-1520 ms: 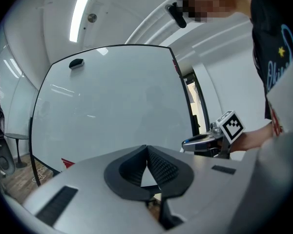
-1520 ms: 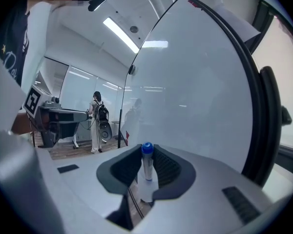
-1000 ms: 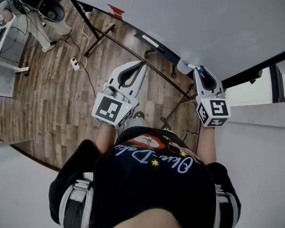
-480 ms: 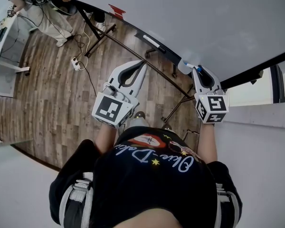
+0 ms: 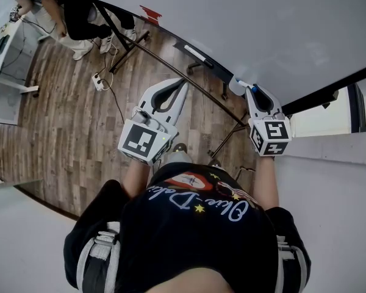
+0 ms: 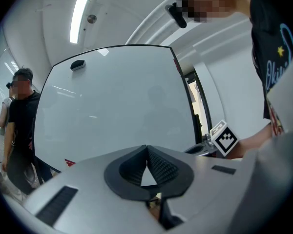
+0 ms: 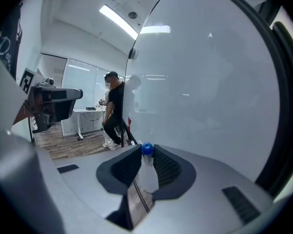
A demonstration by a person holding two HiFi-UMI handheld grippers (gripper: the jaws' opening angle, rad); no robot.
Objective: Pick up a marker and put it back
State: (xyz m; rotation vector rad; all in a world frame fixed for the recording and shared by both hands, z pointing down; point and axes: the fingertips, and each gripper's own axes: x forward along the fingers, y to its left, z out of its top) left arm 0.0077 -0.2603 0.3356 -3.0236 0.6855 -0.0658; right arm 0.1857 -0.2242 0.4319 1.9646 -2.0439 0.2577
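A white marker with a blue cap [image 7: 146,167] stands between the pads of my right gripper [image 7: 146,155], which is shut on it. In the head view the marker [image 5: 240,84] pokes out of the right gripper [image 5: 250,91] just at the lower edge of the whiteboard [image 5: 262,23], next to the dark tray rail [image 5: 215,68]. My left gripper [image 5: 183,82] hovers over the floor left of that, jaws shut with nothing in them; its tips [image 6: 146,147] meet in the left gripper view.
A white object [image 5: 194,52] lies on the tray further left. The whiteboard's stand legs [image 5: 125,47] spread over the wooden floor. A person [image 5: 73,11] stands by a white desk [image 5: 3,54] at the far left. A window [image 5: 329,118] is at the right.
My right gripper with the marker has edged slightly toward the board's tray. The person in the background has walked into view at the top left. The left gripper stayed still.
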